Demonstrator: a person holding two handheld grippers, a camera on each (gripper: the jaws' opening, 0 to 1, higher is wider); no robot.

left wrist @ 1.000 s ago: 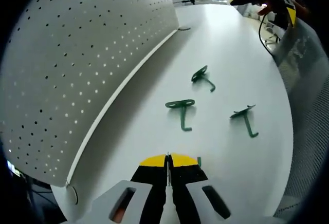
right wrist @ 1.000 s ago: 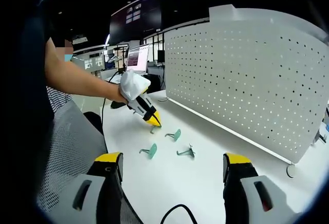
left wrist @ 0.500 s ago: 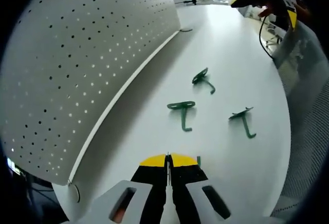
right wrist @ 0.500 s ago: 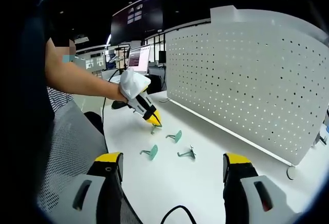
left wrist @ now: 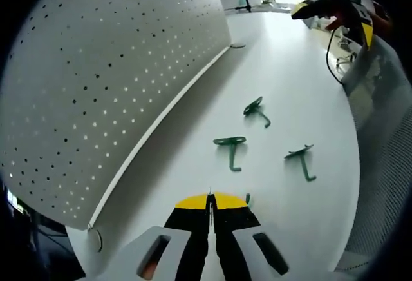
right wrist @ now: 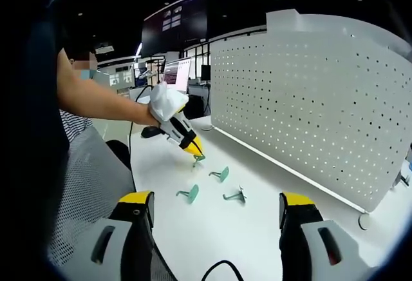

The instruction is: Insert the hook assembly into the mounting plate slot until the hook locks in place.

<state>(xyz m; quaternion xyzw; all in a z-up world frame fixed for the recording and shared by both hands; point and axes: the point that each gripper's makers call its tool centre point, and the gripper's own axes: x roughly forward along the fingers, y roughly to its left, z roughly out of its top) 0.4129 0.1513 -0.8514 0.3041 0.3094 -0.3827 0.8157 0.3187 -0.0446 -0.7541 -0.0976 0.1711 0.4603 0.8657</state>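
Two gripper cameras facing each other along the white table.
Each looks low over the tabletop; both share the perforated panel and green hooks between them.

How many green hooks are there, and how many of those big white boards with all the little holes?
Green hooks lying on the table: 3
Green hook held in the left gripper: 1
White boards with holes: 1
Total: 5
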